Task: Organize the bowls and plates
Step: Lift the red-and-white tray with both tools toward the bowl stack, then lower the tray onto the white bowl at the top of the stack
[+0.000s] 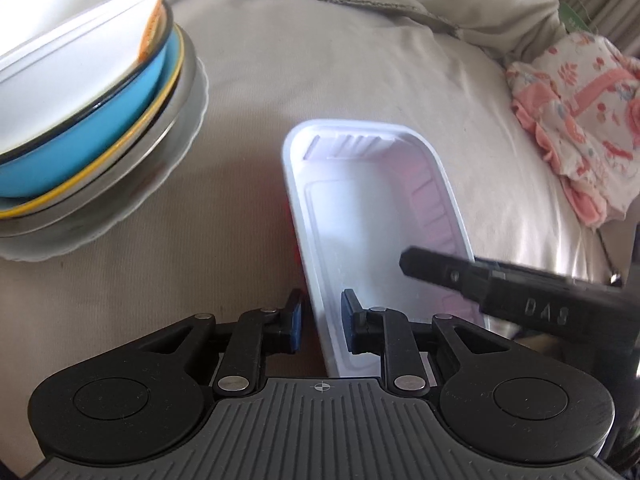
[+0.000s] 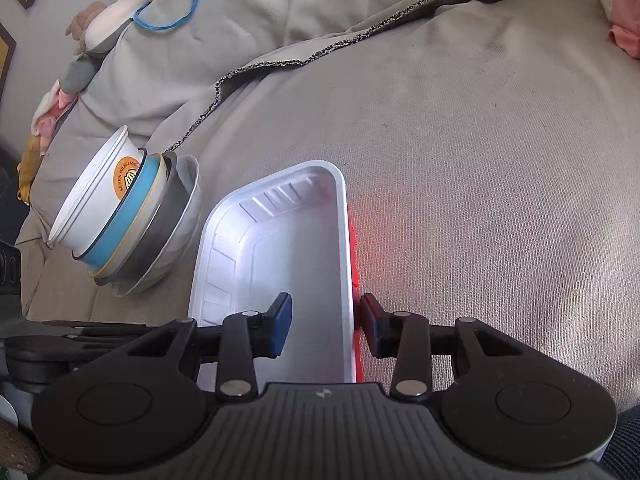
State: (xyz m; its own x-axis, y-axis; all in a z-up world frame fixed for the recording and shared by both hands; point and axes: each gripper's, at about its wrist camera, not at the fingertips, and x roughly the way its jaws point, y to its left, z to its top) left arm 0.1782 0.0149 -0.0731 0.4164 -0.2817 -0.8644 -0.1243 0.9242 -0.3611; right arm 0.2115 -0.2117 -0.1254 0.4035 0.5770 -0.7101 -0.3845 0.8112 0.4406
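A white rectangular tray (image 1: 360, 200) (image 2: 288, 248) with a red outside lies lengthwise on the beige cushion. My left gripper (image 1: 323, 320) straddles the tray's left wall near its close end, with its pads a little off the wall, so it stands open. My right gripper (image 2: 325, 320) is on the opposite wall, one pad inside the tray and one against the red outside, shut on it. One of its fingers (image 1: 440, 272) shows in the left wrist view. To the left, a leaning stack (image 1: 80, 120) (image 2: 128, 220) holds a white labelled bowl, a blue bowl, a metal bowl and a white plate.
The beige cushion (image 1: 320, 60) spreads wide around the tray and is soft and uneven. A pink floral cloth (image 1: 580, 120) lies at the right. Soft toys (image 2: 100, 28) sit behind the stack at the far left. A frayed cover edge (image 2: 280, 64) crosses the back.
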